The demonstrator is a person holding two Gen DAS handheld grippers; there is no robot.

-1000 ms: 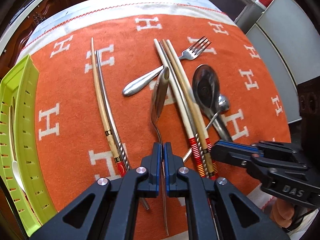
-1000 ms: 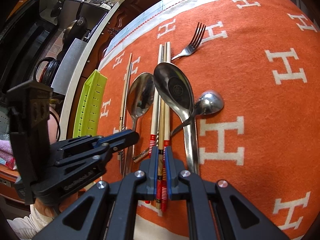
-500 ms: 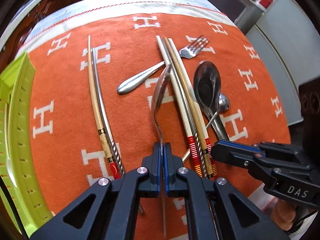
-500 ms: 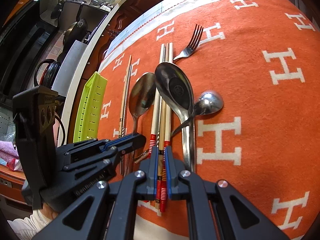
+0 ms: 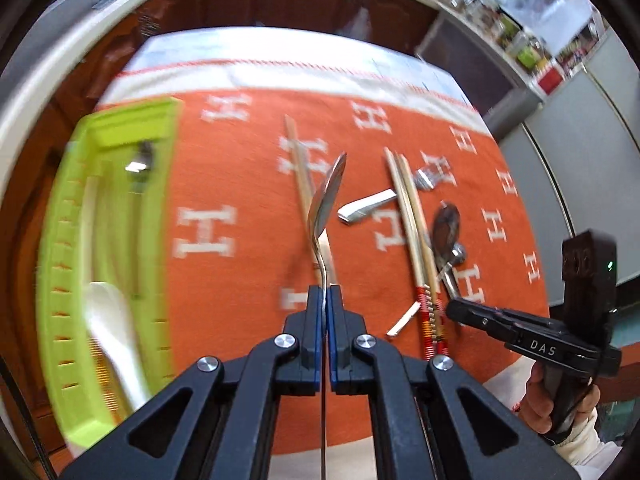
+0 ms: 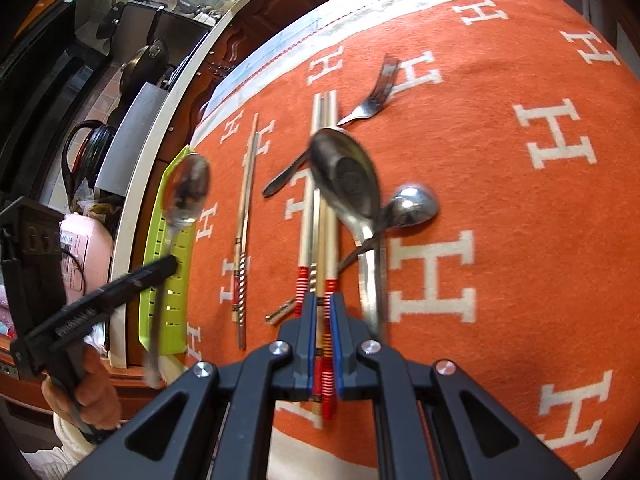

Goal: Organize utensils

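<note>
Left wrist view shows the left gripper squeezed tight on the thin handle of a metal spoon. The spoon is up in the air, above the orange cloth with white H letters. Its bowl points away from the camera and is turned on its edge. To the left lies a green tray, blurry in this picture. A white spoon lies inside the tray, and something shiny sits at its far end, too blurry to name.

On the cloth, a pair of chopsticks lies just behind the held spoon. Further right are more chopsticks with red striped ends, lying over a fork. Beside them a big spoon lies across a small spoon.

The right gripper comes in from the right side, held by a hand in a pale sleeve.

Right wrist view shows its fingers nearly closed, pinching the red striped chopsticks near their ends. These chopsticks lie flat on the cloth, with the big spoon's bowl resting over them. The small spoon pokes out from under the big spoon's handle on the right. Far to the left, the held spoon hangs over the green tray's edge, pinched in the left gripper.
</note>
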